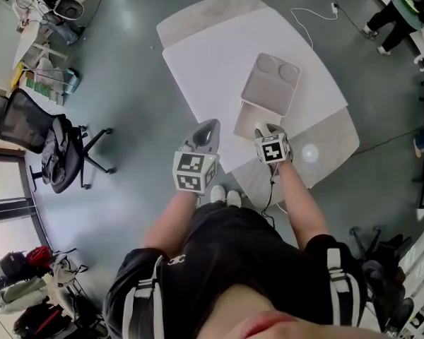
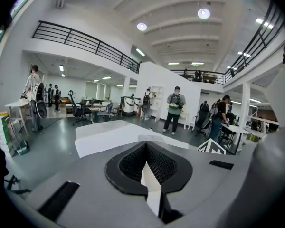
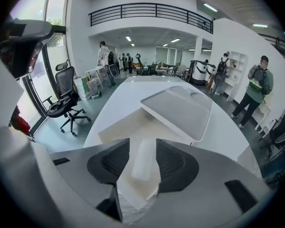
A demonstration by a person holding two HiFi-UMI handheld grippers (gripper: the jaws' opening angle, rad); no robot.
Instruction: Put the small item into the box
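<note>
An open white box (image 1: pixel 249 119) stands on the white table (image 1: pixel 205 62), its grey lid (image 1: pixel 272 83) tilted up at the far side. My right gripper (image 1: pixel 263 130) hovers at the box's near edge. In the right gripper view a small pale, stick-shaped item (image 3: pixel 145 159) lies between the jaws of the right gripper (image 3: pixel 143 152), with a gap on each side, over the cream inside of the box (image 3: pixel 121 127). The pads do not press on it. My left gripper (image 1: pixel 206 130) is at the table's near edge, left of the box, its jaws together and empty (image 2: pixel 147 164).
A small round white object (image 1: pixel 309 152) sits on the grey table part to the right. A black office chair (image 1: pixel 49 143) stands on the floor at the left. A white cable (image 1: pixel 307 16) runs behind the table. People stand at the room's far edges (image 2: pixel 174 109).
</note>
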